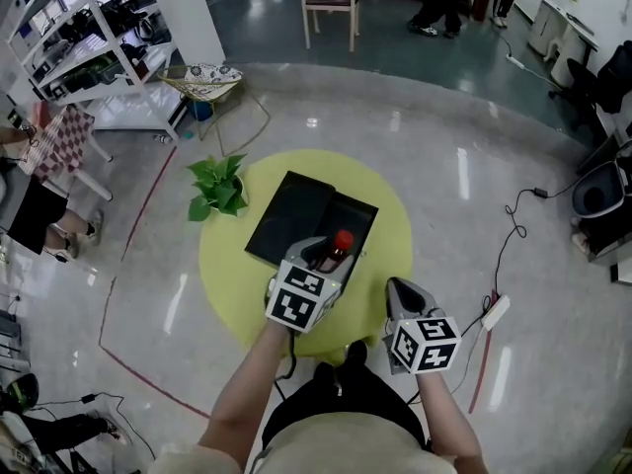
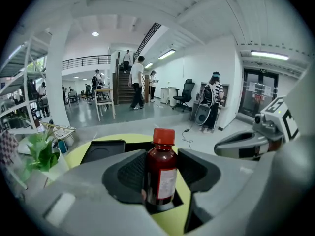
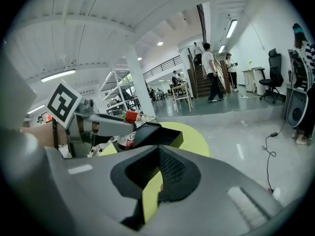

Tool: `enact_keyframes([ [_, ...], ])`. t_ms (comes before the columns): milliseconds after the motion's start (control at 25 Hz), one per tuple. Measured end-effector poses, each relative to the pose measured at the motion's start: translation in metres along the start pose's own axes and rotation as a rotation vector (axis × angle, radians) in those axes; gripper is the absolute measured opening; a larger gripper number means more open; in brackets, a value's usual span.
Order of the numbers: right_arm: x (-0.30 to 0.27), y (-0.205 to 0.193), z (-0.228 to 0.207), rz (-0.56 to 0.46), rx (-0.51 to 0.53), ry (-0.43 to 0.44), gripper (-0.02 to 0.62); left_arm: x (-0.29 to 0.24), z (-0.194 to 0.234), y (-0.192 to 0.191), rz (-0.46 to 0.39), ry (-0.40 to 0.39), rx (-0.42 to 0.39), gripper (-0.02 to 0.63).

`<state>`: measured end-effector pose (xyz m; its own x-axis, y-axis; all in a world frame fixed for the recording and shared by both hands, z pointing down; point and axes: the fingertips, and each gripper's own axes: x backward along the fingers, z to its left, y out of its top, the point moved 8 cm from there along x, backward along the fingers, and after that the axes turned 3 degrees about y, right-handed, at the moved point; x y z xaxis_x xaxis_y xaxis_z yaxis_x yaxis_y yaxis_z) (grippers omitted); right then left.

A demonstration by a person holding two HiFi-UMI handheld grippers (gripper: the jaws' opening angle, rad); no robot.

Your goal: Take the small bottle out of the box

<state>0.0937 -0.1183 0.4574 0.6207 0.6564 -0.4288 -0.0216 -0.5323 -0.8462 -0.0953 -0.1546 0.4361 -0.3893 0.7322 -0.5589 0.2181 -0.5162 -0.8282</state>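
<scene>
A small dark-red bottle with a red cap stands upright between the jaws of my left gripper, which is shut on its body. It hangs at the near edge of the black box, whose lid lies open to the left. In the left gripper view the box is behind the bottle and yellow table shows under the bottle's base. My right gripper hovers to the right of the box at the table's near edge, jaws together and holding nothing. In the right gripper view the bottle is ahead on the left.
The box sits on a round yellow table. A potted green plant stands at the table's left edge. On the floor are a power strip and cable to the right and a chair far behind. People walk in the background.
</scene>
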Motion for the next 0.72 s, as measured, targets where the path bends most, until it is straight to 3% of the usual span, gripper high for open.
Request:
enact_keyframes([
  [480,0.012,-0.003,0.025,-0.016,0.019,0.019,0.002,0.043,0.003,-0.021,-0.045,0.026,0.131,0.212],
  [720,0.014,-0.008,0.039,-0.016,0.018,0.025,0.002,0.062,0.005,-0.032,-0.051,0.039,0.153,0.212],
])
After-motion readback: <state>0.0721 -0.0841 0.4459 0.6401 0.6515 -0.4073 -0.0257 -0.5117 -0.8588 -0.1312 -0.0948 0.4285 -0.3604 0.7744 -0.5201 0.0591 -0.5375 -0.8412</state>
